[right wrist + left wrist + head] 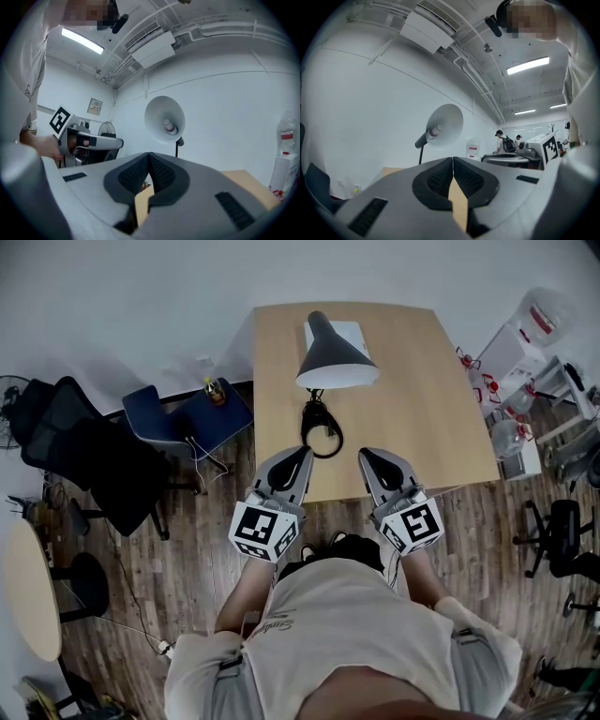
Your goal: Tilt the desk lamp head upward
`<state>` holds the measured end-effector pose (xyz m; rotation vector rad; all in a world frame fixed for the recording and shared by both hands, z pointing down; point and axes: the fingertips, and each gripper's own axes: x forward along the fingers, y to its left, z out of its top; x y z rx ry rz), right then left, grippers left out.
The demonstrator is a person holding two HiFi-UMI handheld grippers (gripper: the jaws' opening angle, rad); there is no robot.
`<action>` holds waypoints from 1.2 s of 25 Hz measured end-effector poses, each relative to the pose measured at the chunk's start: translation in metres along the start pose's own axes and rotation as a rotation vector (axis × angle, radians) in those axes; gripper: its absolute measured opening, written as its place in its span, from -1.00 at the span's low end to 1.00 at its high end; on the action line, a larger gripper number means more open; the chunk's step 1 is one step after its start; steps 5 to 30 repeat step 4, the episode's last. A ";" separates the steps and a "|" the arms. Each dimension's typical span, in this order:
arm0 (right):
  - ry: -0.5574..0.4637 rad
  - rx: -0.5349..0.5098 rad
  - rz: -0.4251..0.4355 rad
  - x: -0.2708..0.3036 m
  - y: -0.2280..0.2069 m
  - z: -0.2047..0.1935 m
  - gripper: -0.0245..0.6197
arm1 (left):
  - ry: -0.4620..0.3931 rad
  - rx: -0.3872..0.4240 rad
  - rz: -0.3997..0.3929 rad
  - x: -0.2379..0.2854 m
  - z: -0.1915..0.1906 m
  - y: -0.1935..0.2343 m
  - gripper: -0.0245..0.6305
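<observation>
The desk lamp [336, 360] stands at the far side of a wooden desk [441, 418], its dark cone shade with a white rim tipped towards me over a white base [349, 331]. Its black cable [320, 424] lies coiled in front of it. Both grippers hover over the desk's near edge, well short of the lamp. My left gripper [297, 456] is shut with nothing in it, and so is my right gripper [371, 457]. The left gripper view shows the lamp head [444, 125] with its bulb beyond shut jaws. The right gripper view shows the lamp head [165, 119] the same way.
A blue chair [185, 418] with a small bottle [215, 390] stands left of the desk, with black chairs [89, 454] farther left. A round table [28, 589] sits at the left edge. Water jugs and racks [525, 343] crowd the right side. People [506, 142] stand far off.
</observation>
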<state>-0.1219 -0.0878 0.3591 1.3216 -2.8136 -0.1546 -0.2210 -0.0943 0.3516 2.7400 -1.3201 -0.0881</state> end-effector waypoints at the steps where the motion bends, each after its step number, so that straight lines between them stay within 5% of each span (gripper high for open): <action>1: 0.000 -0.005 0.001 0.000 0.000 0.000 -0.94 | 0.002 -0.001 -0.001 0.001 -0.001 -0.001 -0.88; 30: 0.004 -0.018 0.005 -0.002 -0.002 0.001 -0.94 | 0.001 -0.005 -0.006 0.004 -0.001 -0.005 -0.88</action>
